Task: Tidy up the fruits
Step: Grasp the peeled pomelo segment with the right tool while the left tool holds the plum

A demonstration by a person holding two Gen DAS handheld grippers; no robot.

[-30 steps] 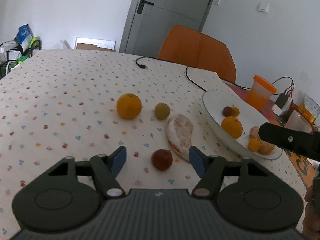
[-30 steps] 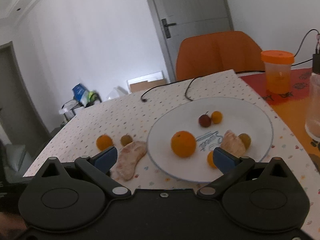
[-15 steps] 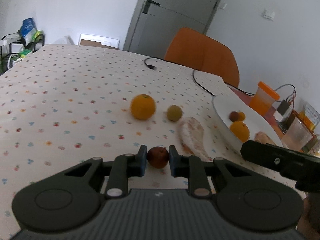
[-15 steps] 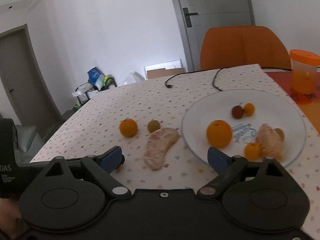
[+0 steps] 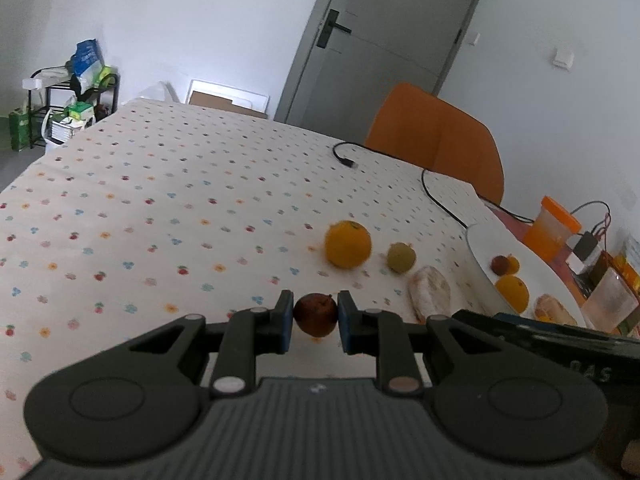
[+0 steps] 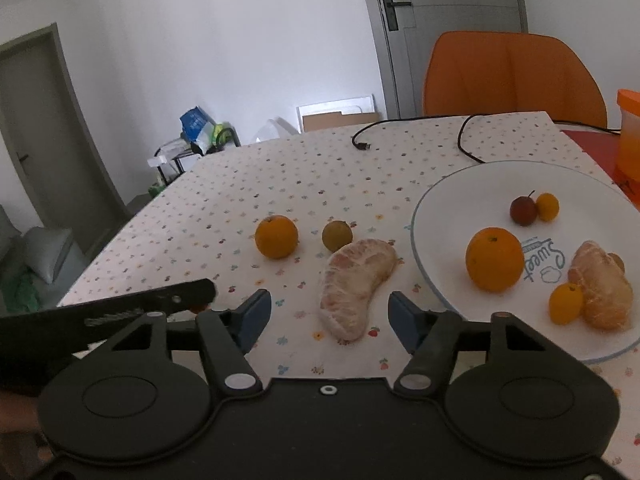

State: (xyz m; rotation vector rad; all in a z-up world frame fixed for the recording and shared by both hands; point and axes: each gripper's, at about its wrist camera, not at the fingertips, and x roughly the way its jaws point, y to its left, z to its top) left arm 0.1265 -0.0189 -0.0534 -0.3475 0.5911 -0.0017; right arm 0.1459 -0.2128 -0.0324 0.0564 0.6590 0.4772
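My left gripper (image 5: pixel 315 316) is shut on a small dark red fruit (image 5: pixel 315 314), held just above the dotted tablecloth. Beyond it lie an orange (image 5: pixel 347 243), a small green fruit (image 5: pixel 401 257) and a peeled pomelo segment (image 5: pixel 429 294). My right gripper (image 6: pixel 330 316) stands open, its blue pads either side of the near end of the pomelo segment (image 6: pixel 356 287) without touching it. To its right the white plate (image 6: pixel 440 200) holds an orange (image 6: pixel 494 259), a dark red fruit (image 6: pixel 523 209), two small yellow fruits and a peeled segment (image 6: pixel 600 290).
An orange chair (image 6: pixel 512 76) stands at the table's far side. A black cable (image 6: pixel 464 136) lies across the cloth behind the plate. An orange-lidded container (image 5: pixel 552 228) and a clear cup (image 5: pixel 608 304) sit right of the plate. The left gripper's body (image 6: pixel 100 312) reaches in from the left.
My left gripper closed on the dark red fruit and lifted it slightly. The right gripper shifted left from the plate to the pomelo segment on the cloth, still open.
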